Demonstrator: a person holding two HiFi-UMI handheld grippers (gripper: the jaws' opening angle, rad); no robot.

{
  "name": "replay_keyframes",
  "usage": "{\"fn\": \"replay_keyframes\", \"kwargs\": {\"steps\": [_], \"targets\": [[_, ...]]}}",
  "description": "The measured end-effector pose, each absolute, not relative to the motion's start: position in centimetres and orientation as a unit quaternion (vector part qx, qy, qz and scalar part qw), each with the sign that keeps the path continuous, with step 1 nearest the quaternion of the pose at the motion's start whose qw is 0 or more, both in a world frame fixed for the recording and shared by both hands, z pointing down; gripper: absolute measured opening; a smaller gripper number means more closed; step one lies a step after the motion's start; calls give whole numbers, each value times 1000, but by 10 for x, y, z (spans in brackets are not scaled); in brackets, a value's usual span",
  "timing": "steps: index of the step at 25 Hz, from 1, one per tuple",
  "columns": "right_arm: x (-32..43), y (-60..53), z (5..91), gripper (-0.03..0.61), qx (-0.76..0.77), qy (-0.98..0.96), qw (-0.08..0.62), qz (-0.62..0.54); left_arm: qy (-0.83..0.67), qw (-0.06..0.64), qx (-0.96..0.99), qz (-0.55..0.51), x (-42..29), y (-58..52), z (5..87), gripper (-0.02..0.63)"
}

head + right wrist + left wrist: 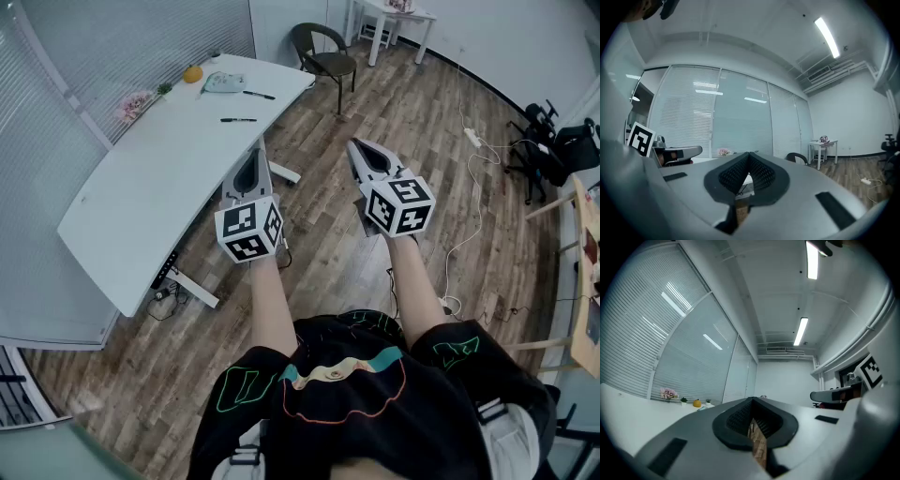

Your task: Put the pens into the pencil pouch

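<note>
Black clothes with bright line drawings [347, 412] are showing closest, on the person standing well apart from the long white curved table [122, 216]. One thin black pen [238, 120] and a second black pen [259, 95] are lying near the table's far end, with the flat grey-green pencil pouch [223, 82] just beyond them. The pens are looking light, stiff and a bit slippery, so pinching each at its middle is probably best. Only the head view is showing them. The gripper views are showing the left gripper [255, 155] and right gripper [358, 148] with jaws pressed together, holding nothing.
</note>
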State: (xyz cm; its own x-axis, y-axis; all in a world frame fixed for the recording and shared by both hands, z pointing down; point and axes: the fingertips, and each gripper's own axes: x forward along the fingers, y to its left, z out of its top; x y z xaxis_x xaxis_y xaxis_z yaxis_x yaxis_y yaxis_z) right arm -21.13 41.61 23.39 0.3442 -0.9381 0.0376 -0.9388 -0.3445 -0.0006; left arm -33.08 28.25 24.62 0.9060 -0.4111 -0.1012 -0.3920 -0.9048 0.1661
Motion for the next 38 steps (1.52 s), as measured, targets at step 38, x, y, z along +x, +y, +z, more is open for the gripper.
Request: {"fn": "replay_keyframes", "kwargs": {"steps": [38], "targets": [[29, 159, 369, 2, 760, -627, -33, 171, -296, 116, 945, 79, -149, 45, 364, -3]]}}
